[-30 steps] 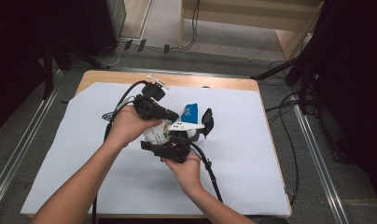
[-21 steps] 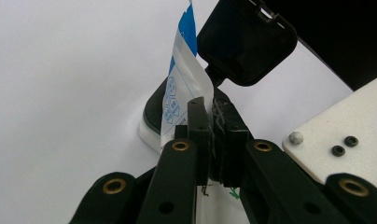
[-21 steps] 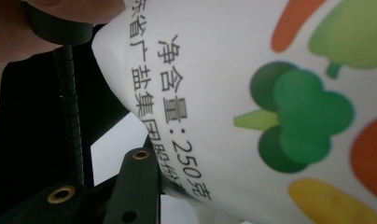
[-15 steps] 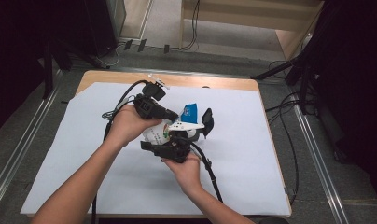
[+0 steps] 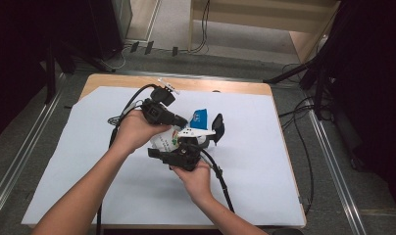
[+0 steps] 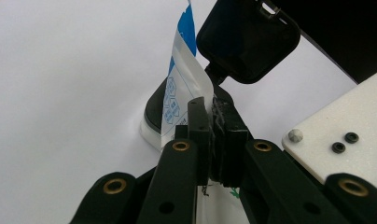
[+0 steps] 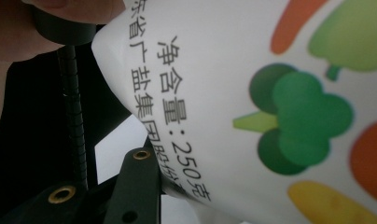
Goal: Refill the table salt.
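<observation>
A white pouch (image 5: pixel 167 139) with a blue top (image 5: pixel 200 117) and printed vegetables (image 7: pixel 294 116) is held between both grippers at the table's middle. My left gripper (image 5: pixel 180 120) comes in from the left. In the left gripper view its jaws (image 6: pixel 210 126) are pressed together on the pouch's thin edge (image 6: pixel 182 88). My right gripper (image 5: pixel 184 147) sits below the pouch, shut on its bulky body. In the right gripper view one black jaw lies against the pouch and the other is hidden behind it.
A black stand (image 5: pixel 216 126) with a rounded square head (image 6: pixel 247 39) sits just right of the pouch. A white sheet (image 5: pixel 284 161) covers the wooden table (image 5: pixel 220 87). Cables (image 5: pixel 220 181) trail from both grippers. Metal rails run beside the table.
</observation>
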### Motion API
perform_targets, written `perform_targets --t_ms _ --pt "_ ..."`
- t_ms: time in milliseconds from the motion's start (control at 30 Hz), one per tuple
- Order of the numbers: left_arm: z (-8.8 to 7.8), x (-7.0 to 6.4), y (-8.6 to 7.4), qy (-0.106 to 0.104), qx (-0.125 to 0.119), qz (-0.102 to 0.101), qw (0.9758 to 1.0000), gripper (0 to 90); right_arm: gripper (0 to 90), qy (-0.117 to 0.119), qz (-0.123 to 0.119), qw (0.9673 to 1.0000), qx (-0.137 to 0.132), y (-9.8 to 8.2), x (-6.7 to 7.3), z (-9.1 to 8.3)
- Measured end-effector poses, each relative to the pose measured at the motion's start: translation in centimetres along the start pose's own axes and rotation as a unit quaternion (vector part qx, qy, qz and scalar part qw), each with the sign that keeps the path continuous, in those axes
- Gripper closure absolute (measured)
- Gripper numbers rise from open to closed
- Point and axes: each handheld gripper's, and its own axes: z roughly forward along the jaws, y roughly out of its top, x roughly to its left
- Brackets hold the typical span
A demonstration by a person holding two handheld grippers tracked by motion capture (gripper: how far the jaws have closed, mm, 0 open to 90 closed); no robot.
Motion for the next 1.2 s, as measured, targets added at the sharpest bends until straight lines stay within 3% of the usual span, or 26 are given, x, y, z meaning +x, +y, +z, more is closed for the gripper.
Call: perform_targets --t_ms 233,667,967,1200 --pt "-0.09 -0.49 -0.02 0.014 0.005 0.016 0.9998 87.4 67.0 0.002 -0.008 1.0 0.003 0.04 0.0 -0.01" --pt "-0.02 -0.24 -0.1 0.014 -0.002 0.006 0.9999 87.4 61.1 -0.019 -0.039 0.9989 0.016 -0.06 0.32 0.34" --pt "0.19 -0.23 0.08 0.013 0.0 0.008 0.9999 87.4 64.6 -0.011 -0.02 0.9997 0.012 0.08 0.08 0.1" --pt "0.26 -0.21 0.16 0.008 0.001 0.003 1.0 87.4 64.8 -0.009 -0.018 0.9997 0.013 0.1 0.08 0.01"
